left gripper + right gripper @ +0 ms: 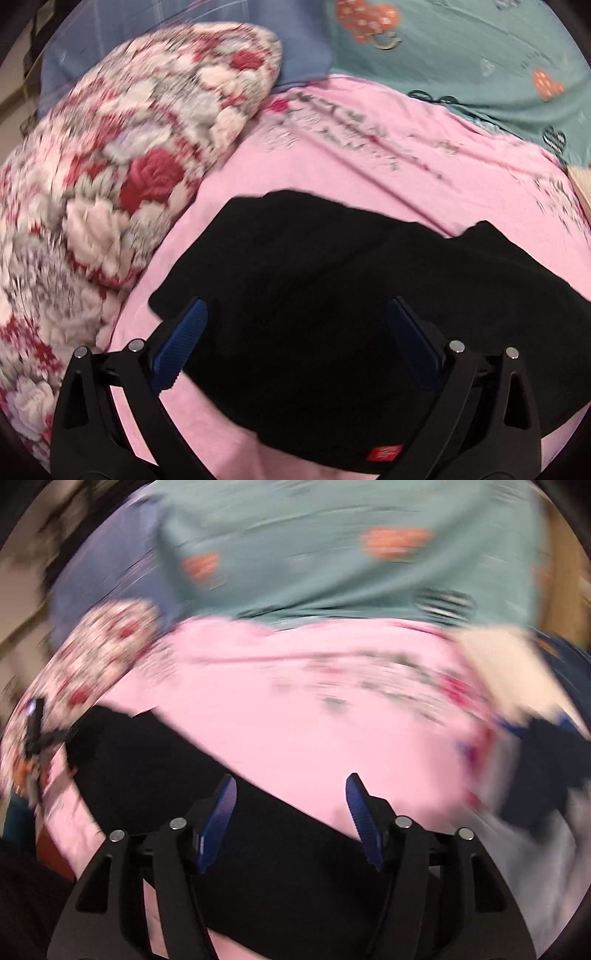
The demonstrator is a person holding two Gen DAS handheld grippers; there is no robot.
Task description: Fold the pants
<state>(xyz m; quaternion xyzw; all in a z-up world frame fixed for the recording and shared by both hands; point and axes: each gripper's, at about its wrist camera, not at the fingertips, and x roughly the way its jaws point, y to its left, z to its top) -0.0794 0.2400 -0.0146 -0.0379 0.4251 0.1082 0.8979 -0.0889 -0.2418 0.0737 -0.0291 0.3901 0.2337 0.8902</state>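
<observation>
Each black gripper [297, 314] [291, 790] has ribbed blue pads and silver screws.

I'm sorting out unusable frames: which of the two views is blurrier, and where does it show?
Right wrist view: heavy motion smear over the pink sheet and teal bedding; only the right claw is crisp. Left wrist view: milder blur, worst on the floral quilt; the black pants show no detail.

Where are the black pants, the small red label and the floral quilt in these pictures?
black pants [314, 295]: left wrist view, middle of the dark fabric.
red label [384, 452]: left wrist view, the tag at the pants' near edge.
floral quilt [122, 166]: left wrist view, its rose-printed top.
</observation>
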